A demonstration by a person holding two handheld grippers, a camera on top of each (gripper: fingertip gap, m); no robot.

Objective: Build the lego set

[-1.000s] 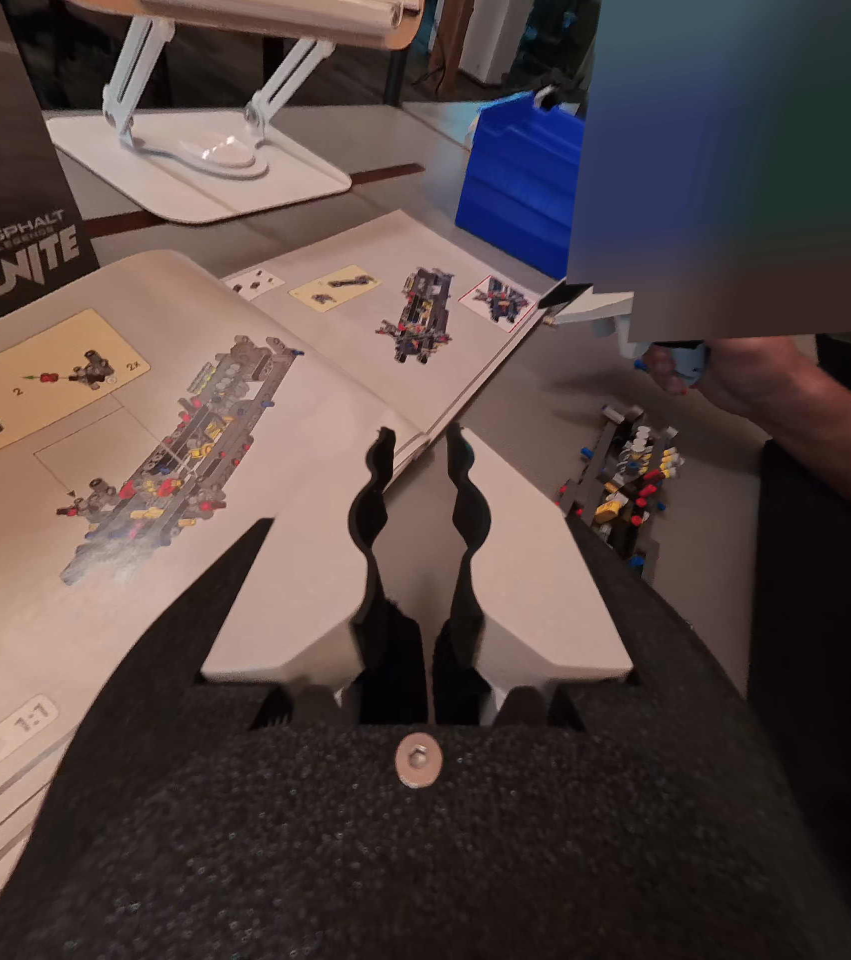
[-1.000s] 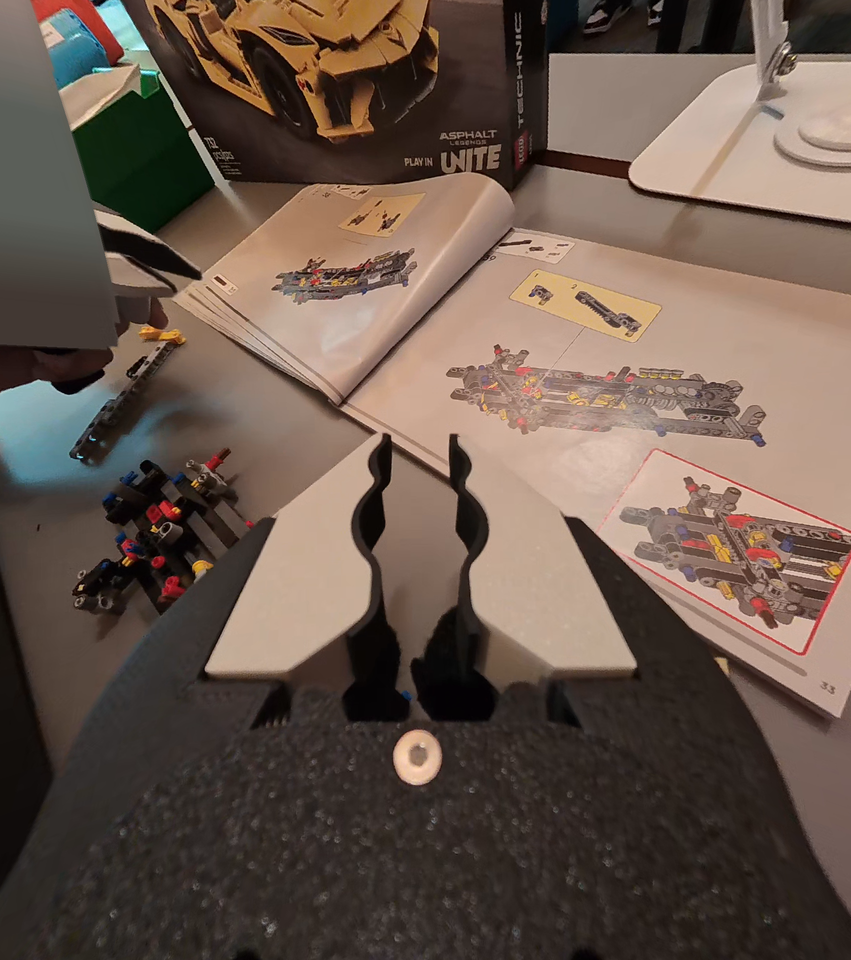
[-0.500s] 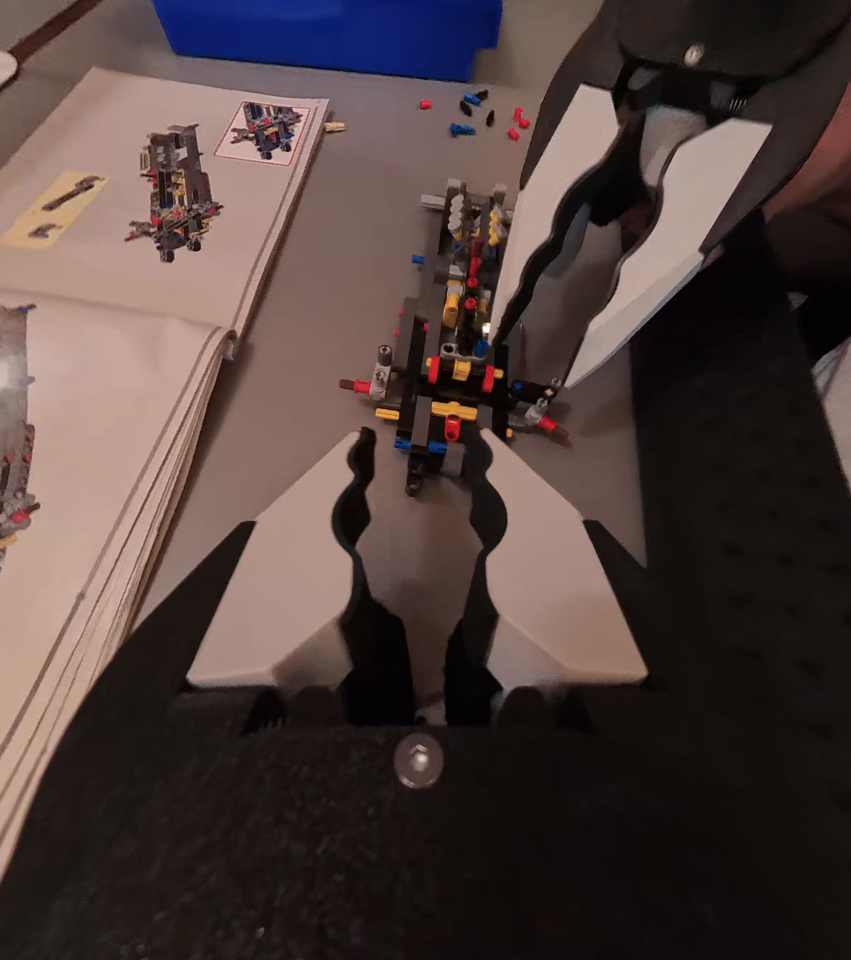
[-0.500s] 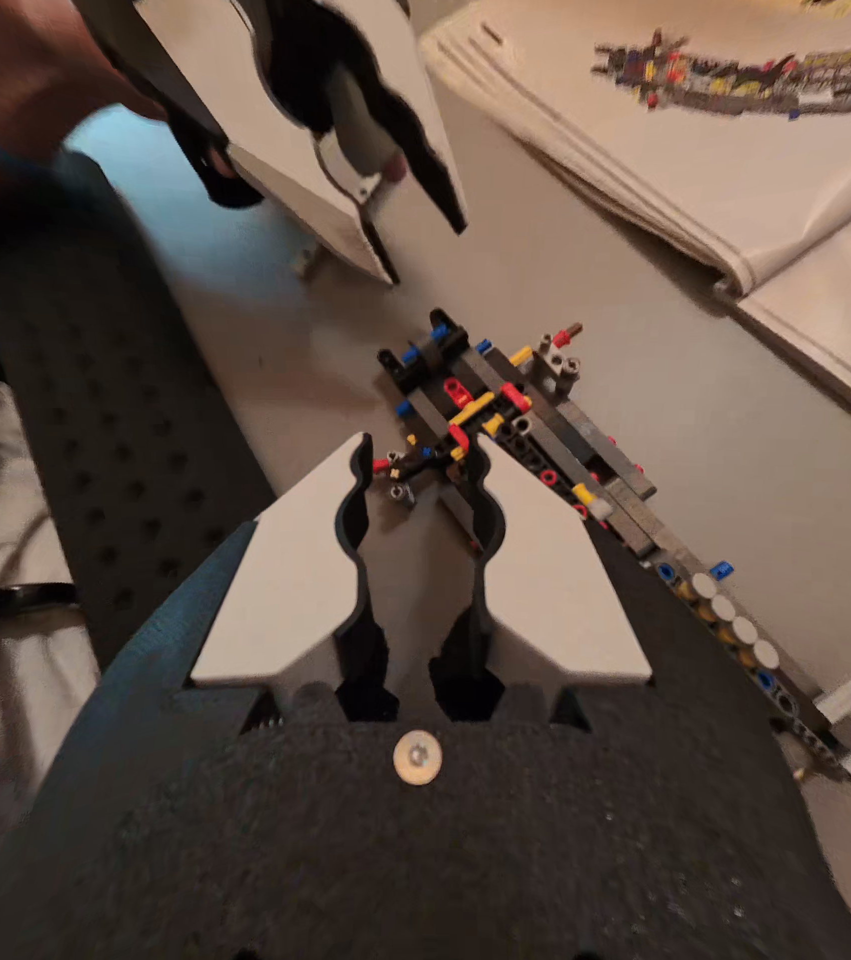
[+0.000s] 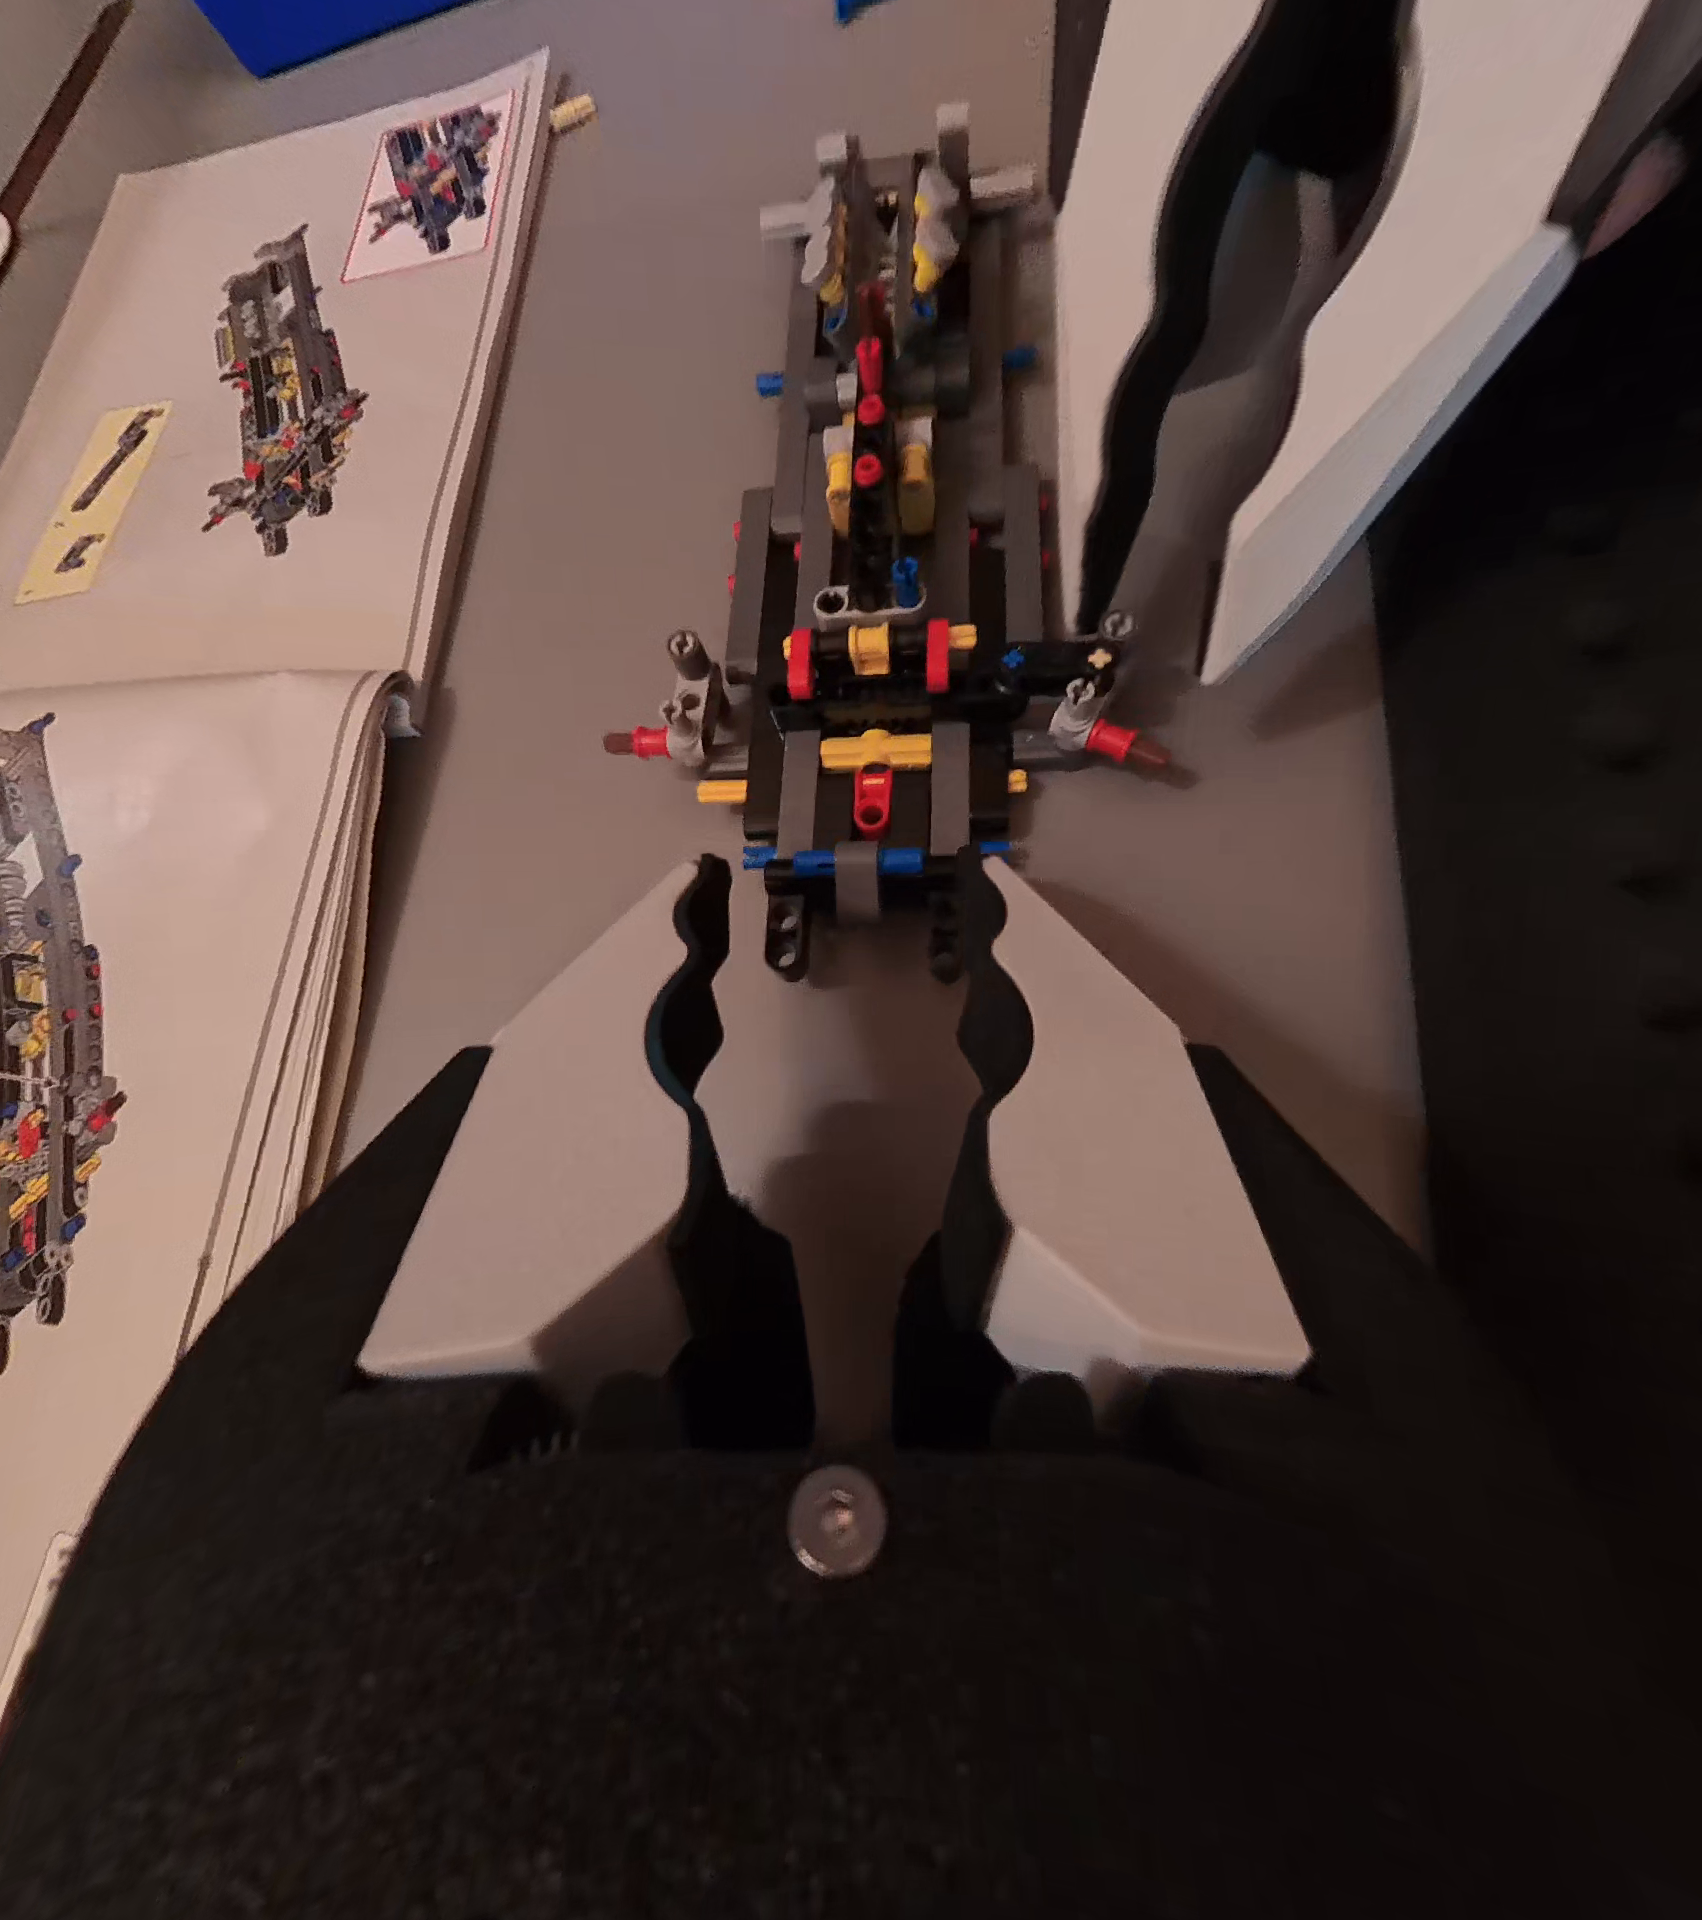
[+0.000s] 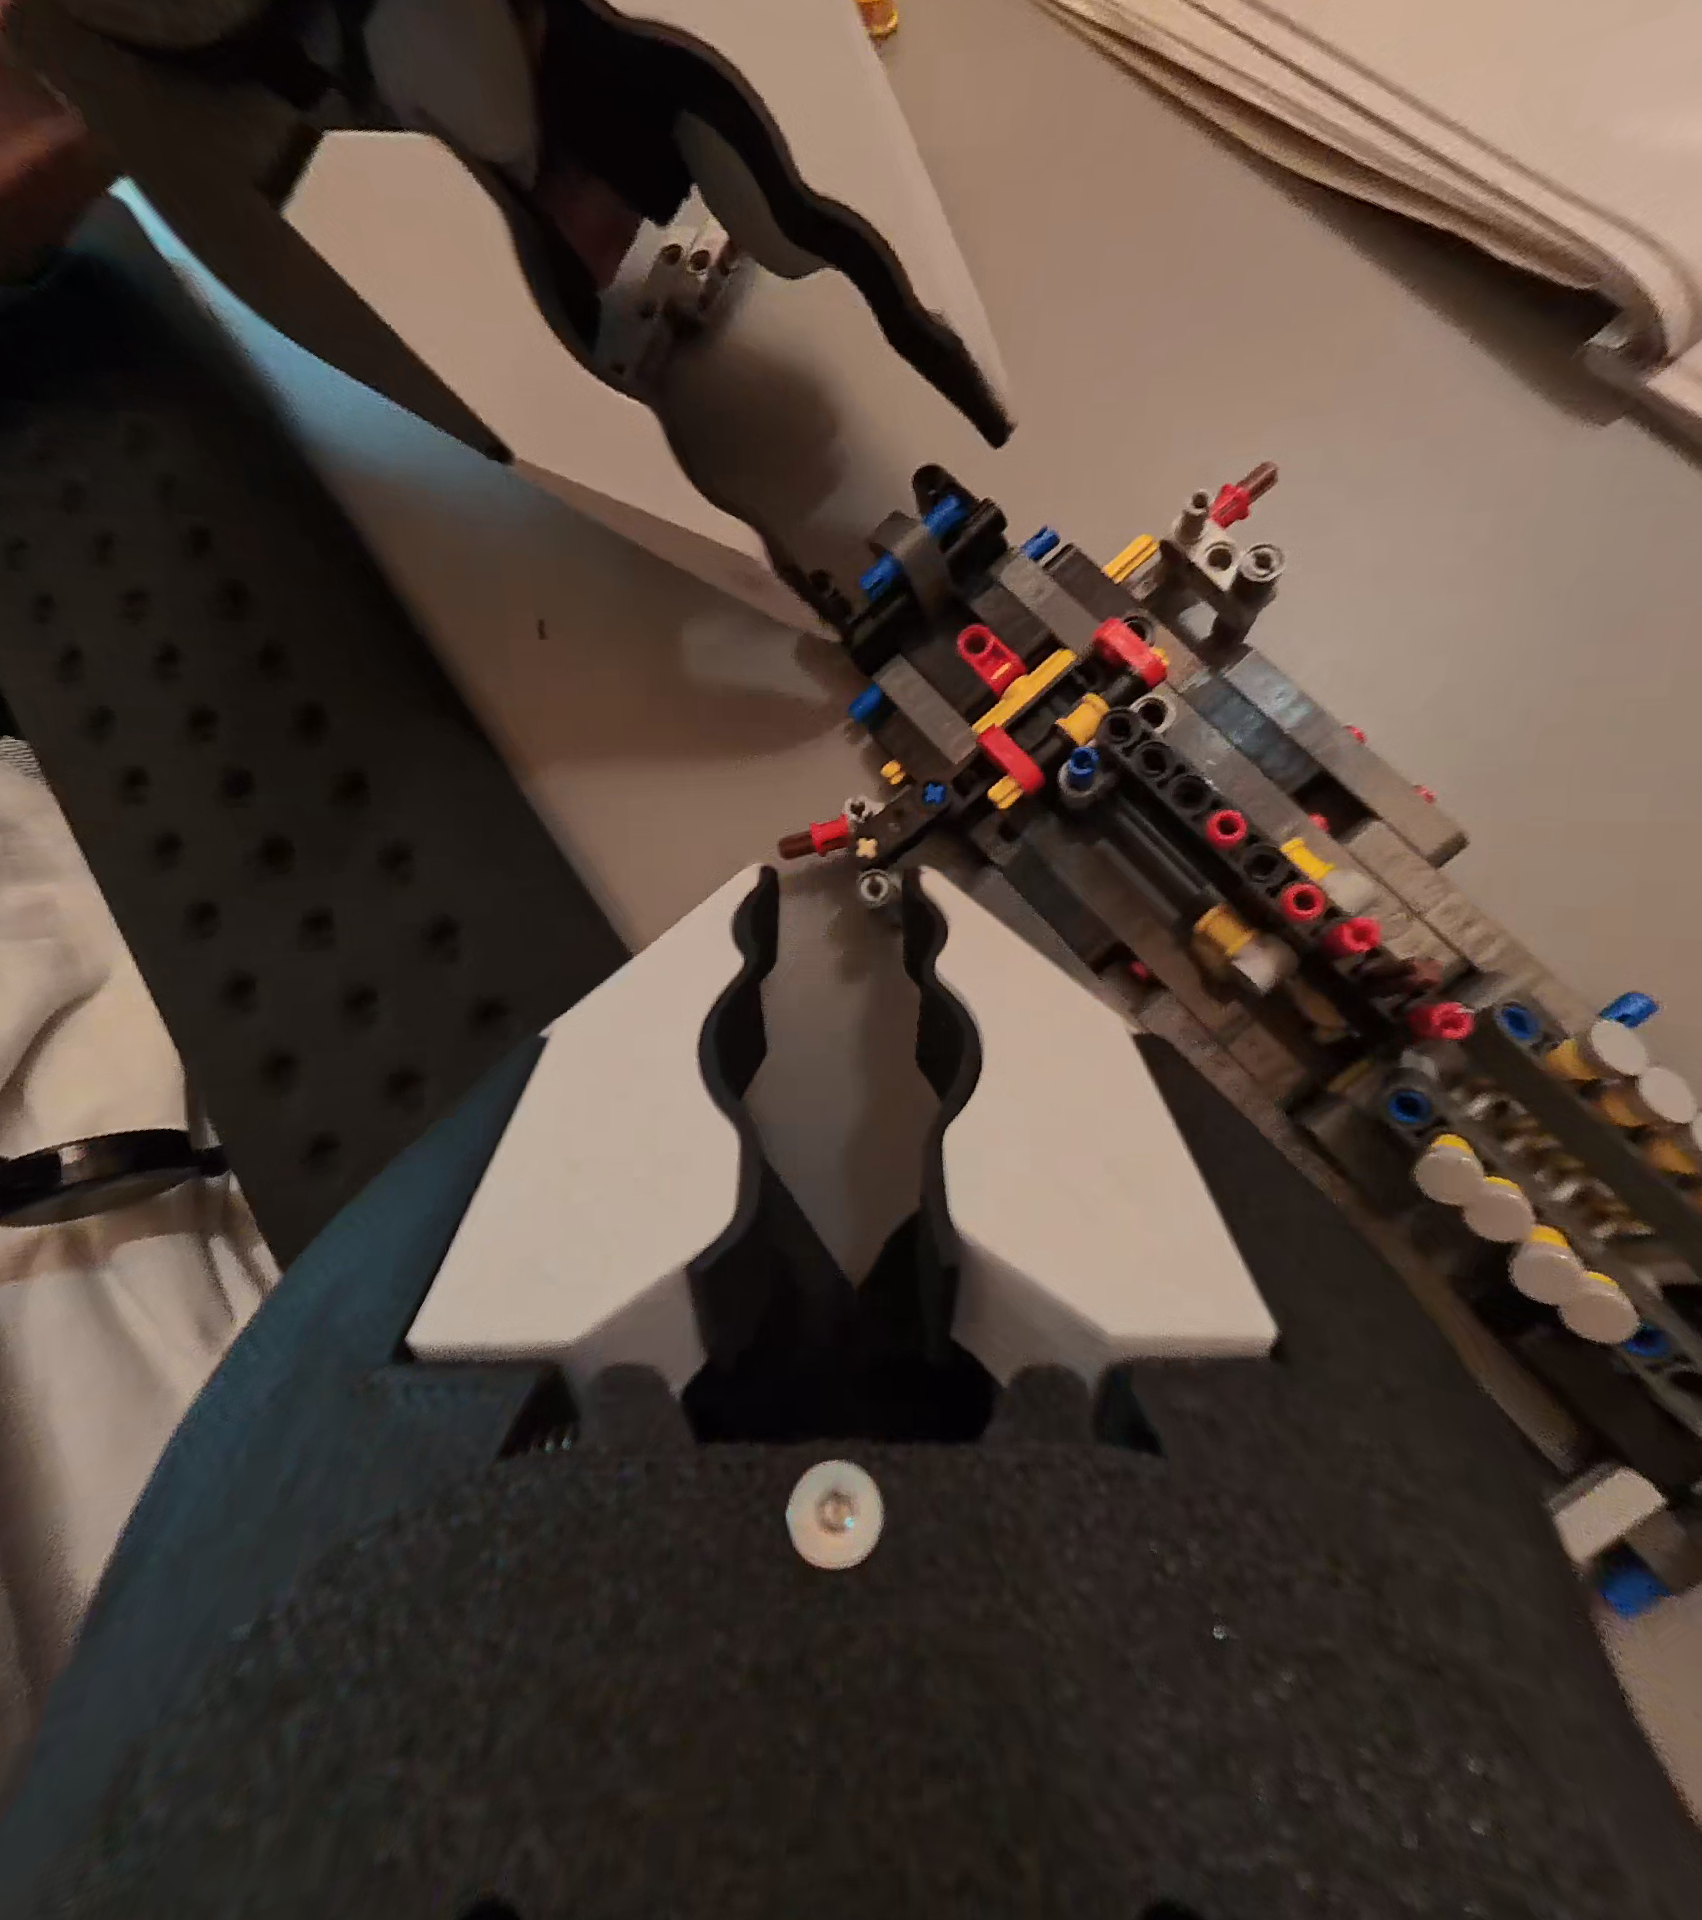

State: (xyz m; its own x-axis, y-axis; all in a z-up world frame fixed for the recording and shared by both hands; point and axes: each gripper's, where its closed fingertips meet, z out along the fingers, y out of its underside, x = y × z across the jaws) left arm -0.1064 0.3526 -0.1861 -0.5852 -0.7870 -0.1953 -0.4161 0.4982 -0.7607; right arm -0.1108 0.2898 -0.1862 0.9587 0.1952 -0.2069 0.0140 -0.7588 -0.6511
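You held both hand-held grippers, left (image 5: pixel 842 904) and right (image 6: pixel 842 888), open at the lego chassis (image 5: pixel 878 644) on the surface (image 5: pixel 598 520)

No legible text (booklet (image 5: pixel 203 582) blurred)

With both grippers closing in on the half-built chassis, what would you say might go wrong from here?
1. The open left gripper straddles only the black end beams of the long grey-and-black Lego chassis; lifting by that end alone may flex it or pop it apart.
2. The open right gripper sits at the protruding red-tipped axle; closing there may knock it loose.
3. The chassis lies unsupported on the grey table, so pushing could slide it.
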